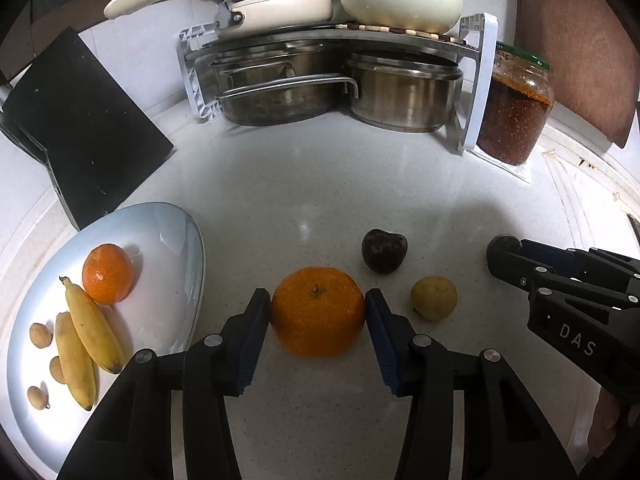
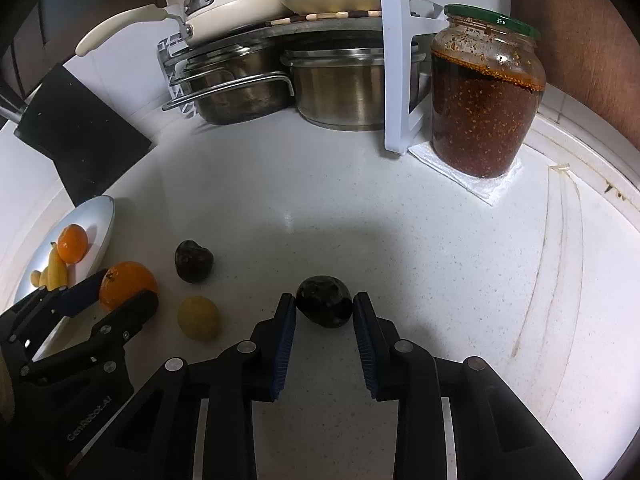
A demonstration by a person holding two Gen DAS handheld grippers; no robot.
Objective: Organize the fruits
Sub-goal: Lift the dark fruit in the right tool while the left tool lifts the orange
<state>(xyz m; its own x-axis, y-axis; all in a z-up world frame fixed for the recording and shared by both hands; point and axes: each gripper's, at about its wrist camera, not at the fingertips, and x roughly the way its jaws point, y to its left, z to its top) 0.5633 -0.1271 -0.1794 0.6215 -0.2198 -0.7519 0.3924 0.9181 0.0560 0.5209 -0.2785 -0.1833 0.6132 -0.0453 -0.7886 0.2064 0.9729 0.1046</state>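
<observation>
My left gripper [image 1: 318, 308] is shut on a large orange [image 1: 318, 312] that rests on the white counter; both pads touch its sides. My right gripper [image 2: 324, 310] is around a dark round fruit [image 2: 324, 306] on the counter, pads touching or nearly touching it. Another dark fruit [image 1: 384, 250] and a small yellow fruit [image 1: 434, 298] lie between the grippers. The pale blue plate [image 1: 172, 240] at the left holds a small orange [image 1: 107, 274], two bananas [image 1: 86, 336] and several small brown fruits.
A metal rack [image 1: 332, 40] with steel pots [image 1: 404, 92] under it and cream cookware on top stands at the back. A jar of chili sauce [image 2: 484, 96] stands on a paper towel at the back right. A black block [image 1: 80, 120] is behind the plate.
</observation>
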